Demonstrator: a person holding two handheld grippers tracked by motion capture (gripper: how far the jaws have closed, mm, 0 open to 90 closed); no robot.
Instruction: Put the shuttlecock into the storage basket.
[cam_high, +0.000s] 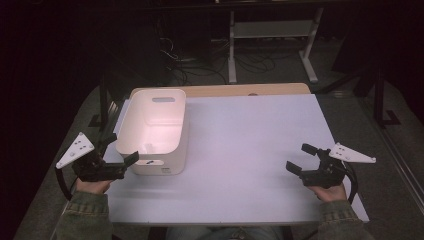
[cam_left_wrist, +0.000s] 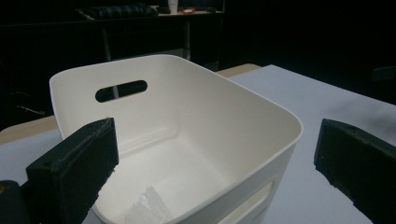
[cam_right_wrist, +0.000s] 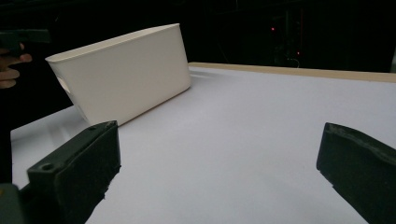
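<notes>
White rectangular plastic bin (cam_high: 159, 129) stands on the left part of the pale sheet-covered table (cam_high: 250, 150), reaching its far edge. Small crumpled clear scrap (cam_left_wrist: 148, 205) lies in the bin, at its near end. Left gripper (cam_high: 116, 156) sits just near-left of the bin; right gripper (cam_high: 302, 157) over the table's near right, well apart from it.
</notes>
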